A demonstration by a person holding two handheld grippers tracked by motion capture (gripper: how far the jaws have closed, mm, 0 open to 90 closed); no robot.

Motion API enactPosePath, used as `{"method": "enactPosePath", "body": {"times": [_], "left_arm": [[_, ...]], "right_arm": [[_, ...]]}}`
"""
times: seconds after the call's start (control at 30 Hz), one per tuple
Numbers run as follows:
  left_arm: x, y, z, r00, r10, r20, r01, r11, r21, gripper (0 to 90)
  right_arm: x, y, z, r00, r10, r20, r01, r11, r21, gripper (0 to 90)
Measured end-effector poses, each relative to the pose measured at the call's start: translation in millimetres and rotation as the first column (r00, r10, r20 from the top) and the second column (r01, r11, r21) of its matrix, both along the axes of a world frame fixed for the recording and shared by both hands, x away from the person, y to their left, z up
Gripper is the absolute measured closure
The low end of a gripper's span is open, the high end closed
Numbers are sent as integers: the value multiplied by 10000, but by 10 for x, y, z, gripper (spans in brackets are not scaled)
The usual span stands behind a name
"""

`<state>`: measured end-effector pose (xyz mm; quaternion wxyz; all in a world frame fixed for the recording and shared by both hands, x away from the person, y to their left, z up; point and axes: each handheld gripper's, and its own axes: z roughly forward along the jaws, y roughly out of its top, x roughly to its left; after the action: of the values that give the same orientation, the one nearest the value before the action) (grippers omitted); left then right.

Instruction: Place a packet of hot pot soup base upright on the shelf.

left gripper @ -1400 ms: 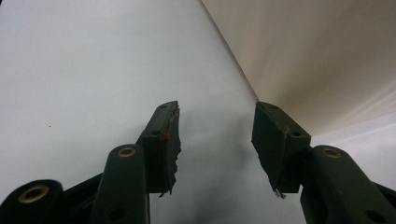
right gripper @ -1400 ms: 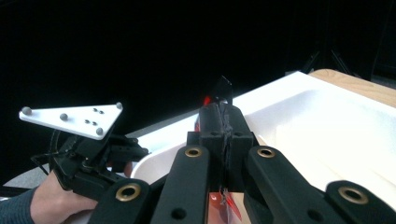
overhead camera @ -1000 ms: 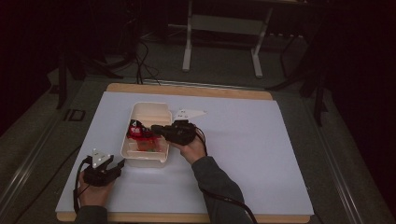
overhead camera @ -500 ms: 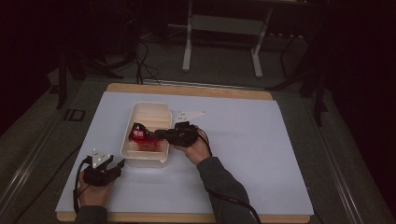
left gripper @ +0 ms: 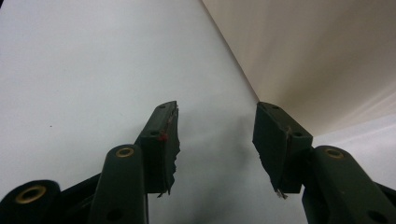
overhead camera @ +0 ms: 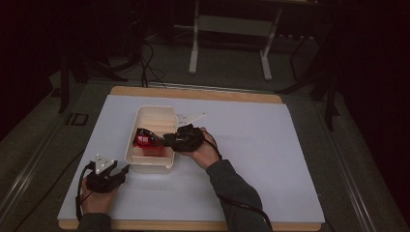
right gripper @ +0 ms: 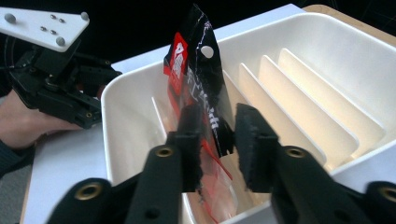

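A white bin (overhead camera: 155, 112) with upright dividers stands left of centre on the white table sheet. My right gripper (overhead camera: 162, 141) reaches in over its right wall, shut on a red and black packet (overhead camera: 143, 140). In the right gripper view the packet (right gripper: 198, 79) stands tilted between the jaws (right gripper: 218, 126), its lower end down in a slot near the bin's front wall (right gripper: 122, 107). My left gripper (overhead camera: 123, 170) rests open on the sheet by the bin's front left corner. Nothing is between its fingers (left gripper: 215, 126), and the bin's outer wall (left gripper: 303, 60) is close on the right.
A flat white three-cornered piece (overhead camera: 193, 117) lies on the sheet just behind the bin. The wooden table edge (overhead camera: 193, 93) runs along the back. Beyond it, on the dark floor, are metal stand legs (overhead camera: 194, 48) and cables.
My right gripper has brought the packet slightly lower and nearer the bin's front end. The left gripper has stayed where it was.
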<state>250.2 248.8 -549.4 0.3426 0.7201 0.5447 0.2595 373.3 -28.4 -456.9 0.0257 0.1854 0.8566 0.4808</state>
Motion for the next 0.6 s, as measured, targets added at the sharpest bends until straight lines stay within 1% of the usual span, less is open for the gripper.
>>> {"method": "enactPosePath", "body": {"times": [0.2,0.23,0.3,0.47,0.6], "left_arm": [[-2,2,1,10000,7,13,-7,10000,-12,504],[-2,2,1,10000,7,13,-7,10000,-12,504],[-2,2,0,10000,32,43,-31,10000,-41,504],[-2,4,0,10000,47,57,-47,10000,-69,504],[-4,4,2,10000,51,68,-50,10000,-81,503]], "right_arm": [[-57,-1,98,9994,-16,359,37,9982,-592,605],[-57,-1,98,9994,-16,359,37,9982,-592,605],[-79,-24,155,9988,-11,485,51,9967,-813,589],[-93,-72,198,9985,-44,540,98,9949,-999,574],[-121,-142,211,9985,-66,551,135,9919,-1263,556]]}}
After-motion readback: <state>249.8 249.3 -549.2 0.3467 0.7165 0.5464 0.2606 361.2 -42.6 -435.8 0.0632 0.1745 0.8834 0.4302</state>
